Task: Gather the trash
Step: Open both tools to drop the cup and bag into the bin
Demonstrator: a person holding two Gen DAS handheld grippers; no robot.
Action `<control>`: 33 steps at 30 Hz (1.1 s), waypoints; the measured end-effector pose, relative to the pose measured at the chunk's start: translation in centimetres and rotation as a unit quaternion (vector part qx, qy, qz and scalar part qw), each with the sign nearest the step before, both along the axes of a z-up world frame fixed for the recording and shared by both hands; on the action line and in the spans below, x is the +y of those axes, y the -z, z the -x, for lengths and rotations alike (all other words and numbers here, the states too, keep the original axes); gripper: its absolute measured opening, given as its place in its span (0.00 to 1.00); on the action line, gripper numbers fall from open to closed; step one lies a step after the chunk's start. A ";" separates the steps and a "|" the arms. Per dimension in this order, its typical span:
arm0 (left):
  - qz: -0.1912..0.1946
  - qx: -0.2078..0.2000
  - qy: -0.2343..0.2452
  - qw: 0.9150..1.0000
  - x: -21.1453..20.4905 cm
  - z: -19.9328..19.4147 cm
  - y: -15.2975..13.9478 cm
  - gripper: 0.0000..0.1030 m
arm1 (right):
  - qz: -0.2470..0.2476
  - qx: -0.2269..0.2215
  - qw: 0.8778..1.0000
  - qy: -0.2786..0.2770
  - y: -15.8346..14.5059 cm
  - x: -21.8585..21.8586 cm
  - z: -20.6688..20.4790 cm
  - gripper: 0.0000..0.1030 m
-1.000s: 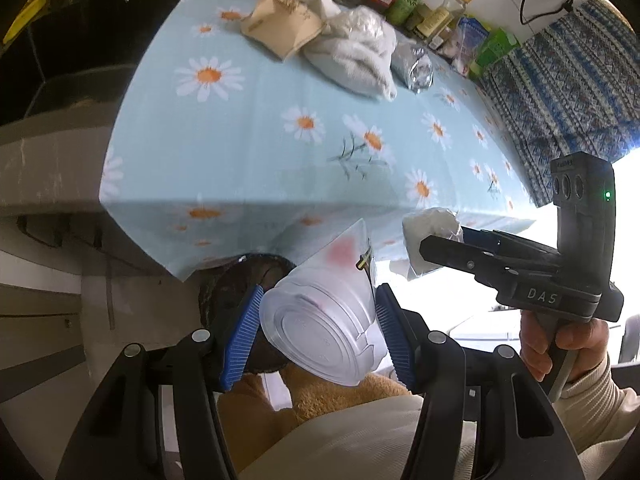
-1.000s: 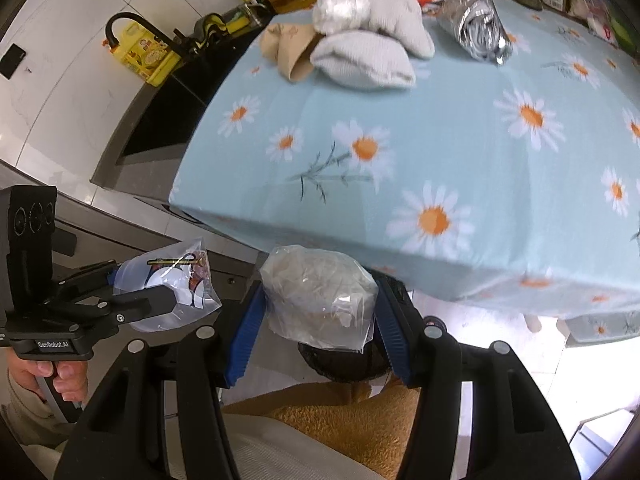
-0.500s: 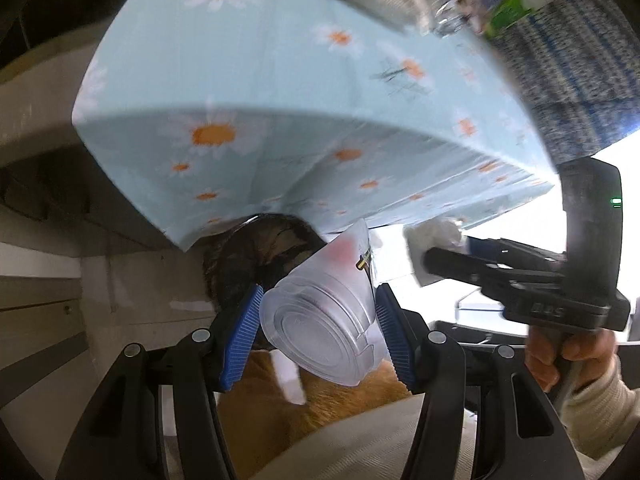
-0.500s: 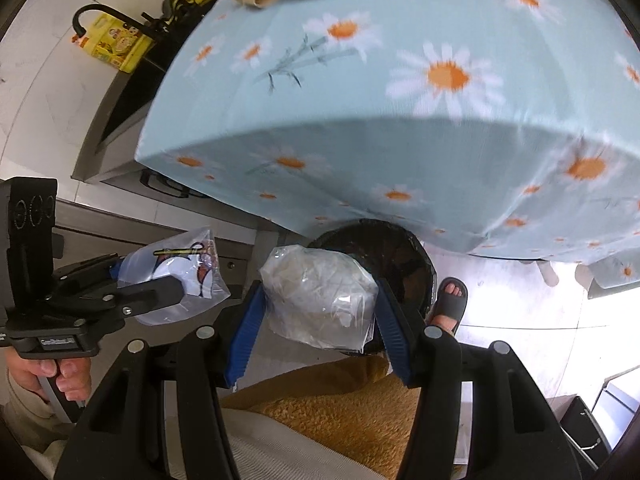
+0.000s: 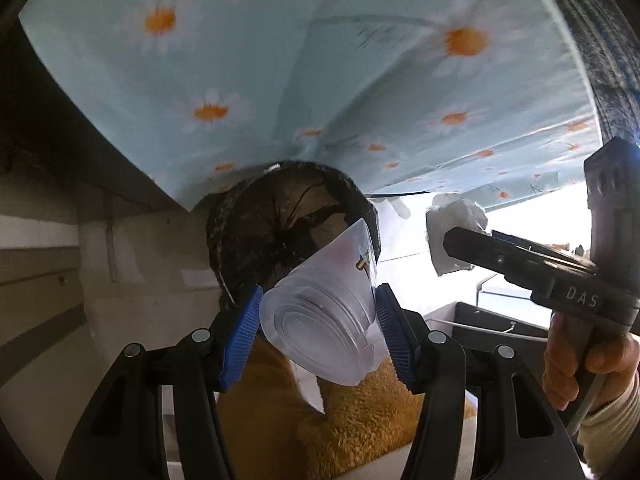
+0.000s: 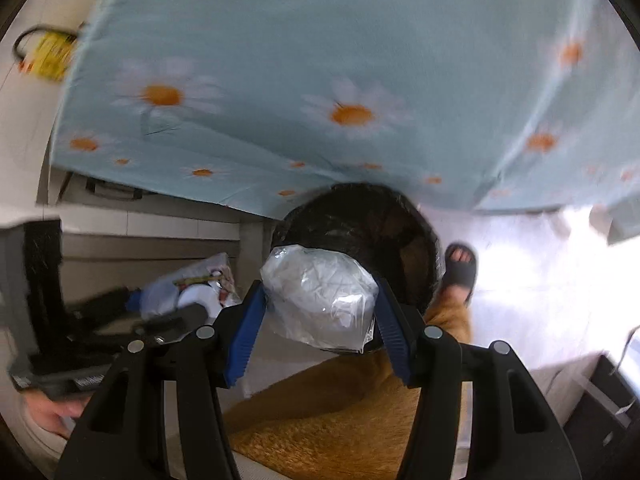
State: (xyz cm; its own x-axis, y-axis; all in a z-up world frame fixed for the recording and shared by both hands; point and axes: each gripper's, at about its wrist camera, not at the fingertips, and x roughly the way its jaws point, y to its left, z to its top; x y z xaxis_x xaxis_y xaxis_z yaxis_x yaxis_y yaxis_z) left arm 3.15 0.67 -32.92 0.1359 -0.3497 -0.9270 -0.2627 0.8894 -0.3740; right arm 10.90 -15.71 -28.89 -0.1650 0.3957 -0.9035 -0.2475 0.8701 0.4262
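My left gripper (image 5: 316,320) is shut on a clear plastic cup (image 5: 328,316), bottom toward the camera, held just above and in front of a round black bin (image 5: 280,216) lined with a dark bag. My right gripper (image 6: 318,312) is shut on a crumpled clear plastic bag (image 6: 320,296), held over the near rim of the same bin (image 6: 384,216). In the left wrist view the right gripper (image 5: 456,240) shows at the right with the plastic bag (image 5: 456,216). In the right wrist view the left gripper (image 6: 176,308) and the cup (image 6: 192,284) show blurred at the left.
The daisy-print tablecloth (image 5: 320,60) hangs over the table edge just above the bin (image 6: 320,60). A person's ochre trouser leg (image 6: 340,412) and a foot in a dark sandal (image 6: 460,268) are beside the bin. A grey cabinet front (image 5: 60,280) stands at the left.
Both grippers have dropped from above the tabletop to below its edge. The bin has come into full view and grown larger. Cup and bag stay gripped.
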 end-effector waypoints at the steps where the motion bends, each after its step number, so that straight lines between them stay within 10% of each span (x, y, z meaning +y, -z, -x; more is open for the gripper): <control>1: 0.002 0.006 -0.002 1.000 0.1 0.0 0.5 0.54 | 0.001 0.004 1.000 0.005 0.3 -0.1 0.0 0.54; 10: 0.014 0.015 0.013 1.000 -0.7 -0.4 0.9 0.57 | -0.010 0.036 0.999 0.037 2.0 -0.6 -0.3 0.67; 13: 0.008 0.022 0.013 1.000 -0.7 -0.7 0.7 0.76 | -0.008 0.021 0.999 0.039 1.1 -0.6 -0.5 0.73; 33: -0.001 -0.030 -0.018 0.999 1.5 -0.1 -4.7 0.76 | -0.043 -0.017 0.996 0.073 -4.5 -2.9 -0.7 0.73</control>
